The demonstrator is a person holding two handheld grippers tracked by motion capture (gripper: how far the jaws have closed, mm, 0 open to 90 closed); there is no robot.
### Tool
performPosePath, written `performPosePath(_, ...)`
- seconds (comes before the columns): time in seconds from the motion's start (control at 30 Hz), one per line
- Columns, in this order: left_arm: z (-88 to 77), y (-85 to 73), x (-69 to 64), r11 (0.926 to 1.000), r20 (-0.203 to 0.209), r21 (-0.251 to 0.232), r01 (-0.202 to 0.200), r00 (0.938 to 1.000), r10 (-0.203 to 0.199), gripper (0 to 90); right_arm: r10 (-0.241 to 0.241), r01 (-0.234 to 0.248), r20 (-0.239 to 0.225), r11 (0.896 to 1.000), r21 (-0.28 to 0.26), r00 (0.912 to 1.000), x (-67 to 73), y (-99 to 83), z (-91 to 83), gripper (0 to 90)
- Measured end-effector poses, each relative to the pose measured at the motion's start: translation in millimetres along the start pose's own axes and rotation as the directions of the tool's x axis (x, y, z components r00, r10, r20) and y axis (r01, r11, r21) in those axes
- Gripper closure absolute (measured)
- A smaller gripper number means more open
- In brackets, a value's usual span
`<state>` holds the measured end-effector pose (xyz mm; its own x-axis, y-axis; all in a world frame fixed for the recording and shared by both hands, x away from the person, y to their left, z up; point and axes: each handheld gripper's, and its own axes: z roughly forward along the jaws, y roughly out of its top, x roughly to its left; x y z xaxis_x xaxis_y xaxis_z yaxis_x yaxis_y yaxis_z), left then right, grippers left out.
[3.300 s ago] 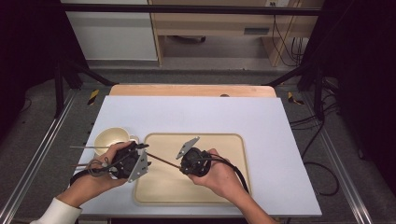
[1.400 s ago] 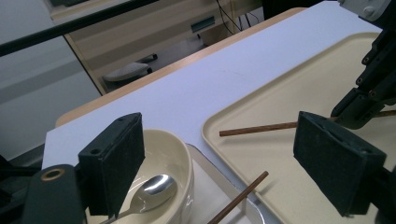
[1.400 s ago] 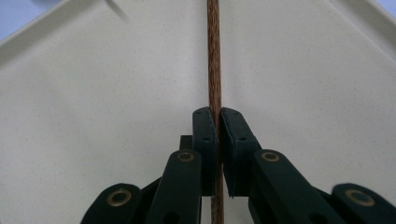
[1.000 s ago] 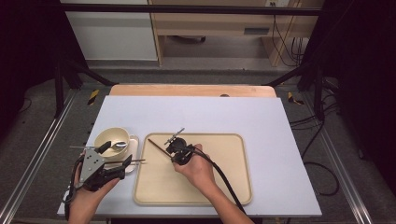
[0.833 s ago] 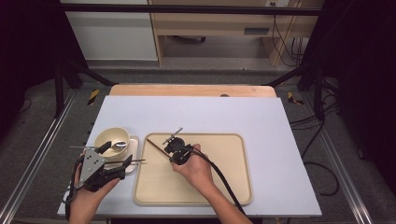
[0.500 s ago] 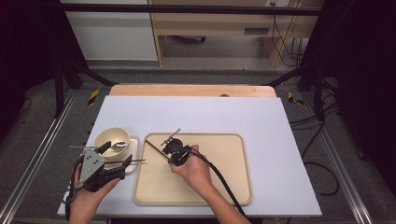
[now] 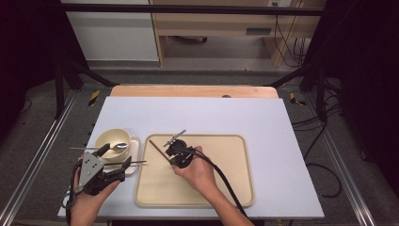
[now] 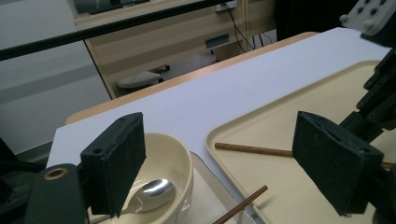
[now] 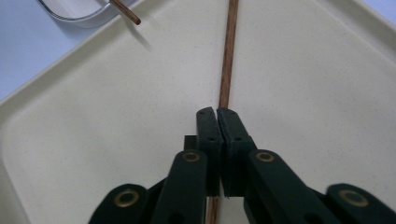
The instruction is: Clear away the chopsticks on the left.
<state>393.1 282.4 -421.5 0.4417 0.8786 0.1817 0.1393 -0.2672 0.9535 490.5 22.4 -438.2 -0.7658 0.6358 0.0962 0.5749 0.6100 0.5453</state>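
A brown chopstick (image 7: 157, 147) lies slanted in the upper left of the beige tray (image 7: 226, 188). My right gripper (image 7: 170, 154) is shut on the chopstick (image 9: 228, 51), low over the tray floor (image 9: 93, 116). A second chopstick (image 7: 134, 163) rests across the saucer's edge, its tip (image 8: 243, 204) near the tray rim. My left gripper (image 7: 114, 159) stands open and holds nothing, just in front of a cream cup (image 7: 112, 141) with a metal spoon (image 7: 120, 146) in it. Between its wide-apart jaws I see the cup (image 8: 173, 158), the spoon (image 8: 156, 191) and the held chopstick (image 8: 254, 150).
The cup stands on a pale saucer (image 7: 134, 153) left of the tray, on a white tabletop (image 7: 282, 127). A wooden strip (image 7: 193, 91) borders the far edge. Black frame posts stand at both back corners. Cables trail from the grippers toward the near edge.
Since 3.3 s ago my left gripper has drawn back to the lower left, beside the cup. The right gripper has carried its chopstick toward the tray's upper left. Little has moved in the last second.
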Motion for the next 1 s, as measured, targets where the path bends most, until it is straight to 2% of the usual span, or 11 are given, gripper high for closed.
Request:
performPosePath(0.07, -2.1, -4.8, -1.7, 1.0, -0.008, -0.001, 0.007, 0.9999, -0.007, 17.1, -0.004, 0.004, -0.01, 1.0, -0.007, 0.9999, -1.1, -4.8, -4.4, 90.0)
performPosePath(0.17, -7.0, -12.1, -2.8, 0.9998, -0.011, 0.003, 0.021, 0.9997, -0.021, 17.1, 0.017, -0.017, -0.028, 1.0, -0.014, 0.9995, -2.5, -15.0, -10.2, 90.0)
performPosePath(0.33, -16.0, -24.1, -4.3, 0.9985, -0.018, 0.01, 0.054, 0.9984, -0.054, 16.9, 0.069, -0.071, -0.054, 0.997, -0.031, 0.9961, -10.9, -33.4, -19.2, 90.0)
performPosePath(0.47, -14.3, -26.4, -3.1, 0.9985, -0.026, 0.015, 0.053, 0.9983, -0.052, 16.6, 0.109, -0.111, -0.071, 0.993, -0.026, 0.9915, -18.5, -44.3, -20.8, 90.0)
performPosePath(0.57, -12.6, -28.7, -1.0, 0.998, -0.027, 0.028, 0.056, 0.9981, -0.056, 16.4, 0.112, -0.114, -0.078, 0.993, -0.026, 0.9907, -20.8, -48.9, -20.0, 90.0)
performPosePath(1.0, -13.5, -29.8, 2.4, 0.9977, -0.039, 0.023, 0.063, 0.9973, -0.062, 16.5, 0.125, -0.125, -0.1, 0.992, 0.0, 0.9871, -18.7, -53.2, -13.2, 90.0)
